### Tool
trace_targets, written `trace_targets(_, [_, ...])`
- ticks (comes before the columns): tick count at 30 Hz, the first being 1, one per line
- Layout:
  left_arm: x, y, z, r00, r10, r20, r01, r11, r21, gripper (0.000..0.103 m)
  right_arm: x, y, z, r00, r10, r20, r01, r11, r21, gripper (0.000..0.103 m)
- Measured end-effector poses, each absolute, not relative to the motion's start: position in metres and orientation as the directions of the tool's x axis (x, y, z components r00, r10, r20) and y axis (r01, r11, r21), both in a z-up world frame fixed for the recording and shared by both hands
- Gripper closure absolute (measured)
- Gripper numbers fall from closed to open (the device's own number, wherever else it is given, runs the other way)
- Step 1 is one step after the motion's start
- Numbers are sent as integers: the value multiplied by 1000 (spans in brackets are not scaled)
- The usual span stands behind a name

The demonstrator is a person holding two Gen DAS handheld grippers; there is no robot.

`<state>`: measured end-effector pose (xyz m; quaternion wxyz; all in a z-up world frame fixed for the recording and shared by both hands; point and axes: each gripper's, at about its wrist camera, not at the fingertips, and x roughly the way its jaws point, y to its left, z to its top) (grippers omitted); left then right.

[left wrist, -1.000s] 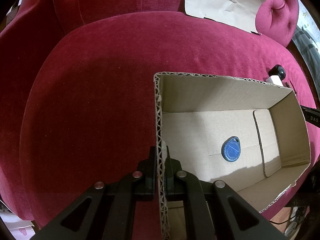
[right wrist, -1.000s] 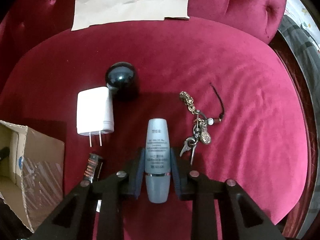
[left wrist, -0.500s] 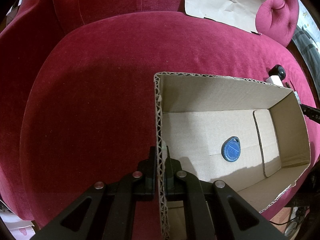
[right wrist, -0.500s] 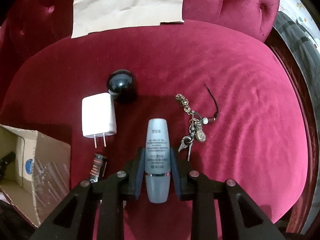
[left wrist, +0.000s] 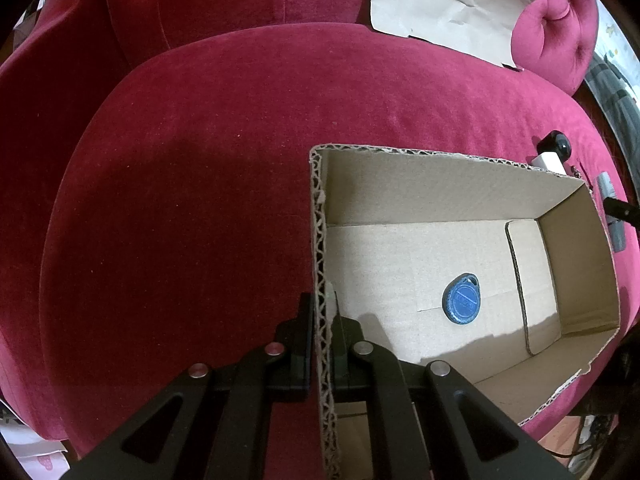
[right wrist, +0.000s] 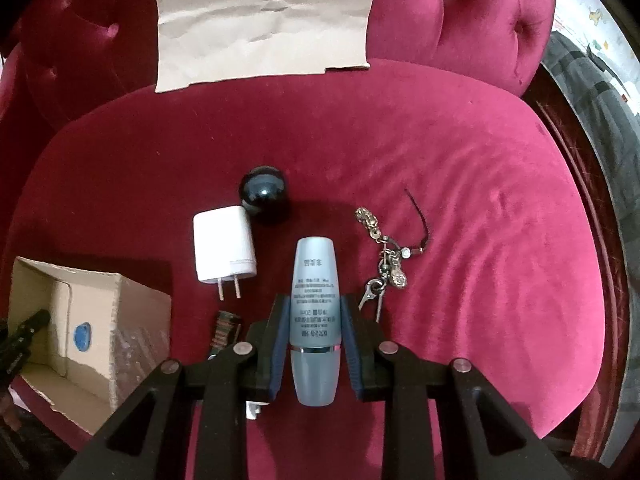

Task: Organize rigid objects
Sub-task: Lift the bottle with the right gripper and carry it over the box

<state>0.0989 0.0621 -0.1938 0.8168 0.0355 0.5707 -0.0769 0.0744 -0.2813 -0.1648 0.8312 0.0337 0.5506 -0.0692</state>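
My left gripper [left wrist: 322,316] is shut on the near wall of an open cardboard box [left wrist: 320,240] that rests on a red velvet seat; one finger is inside, one outside. A blue key fob [left wrist: 461,298] lies on the box floor. My right gripper [right wrist: 314,312] is shut on a grey-blue cosmetic bottle [right wrist: 314,284], held above the seat [right wrist: 460,184]. Below it lie a white charger plug [right wrist: 224,244], a dark glossy ball [right wrist: 263,191], a keychain with charms [right wrist: 384,256] and a small dark battery-like item [right wrist: 224,326]. The box [right wrist: 132,320] sits at the left in the right wrist view.
A crumpled sheet of brown paper [right wrist: 260,16] leans on the tufted backrest [right wrist: 472,12]. The seat's right edge drops to a dark wooden frame [right wrist: 576,168]. In the left wrist view the charger and ball [left wrist: 554,150] peek past the box's far corner.
My right gripper has risen with the bottle; the seat objects look smaller and more of the box shows at the left. The left gripper and box have not moved.
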Motion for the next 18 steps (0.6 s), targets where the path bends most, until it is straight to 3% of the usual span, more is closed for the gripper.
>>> trace_targets(18, [100, 62, -193, 337, -87, -937, 166, 986, -31, 98, 73, -234, -112, 453, -42, -891, 54, 998, -20, 76])
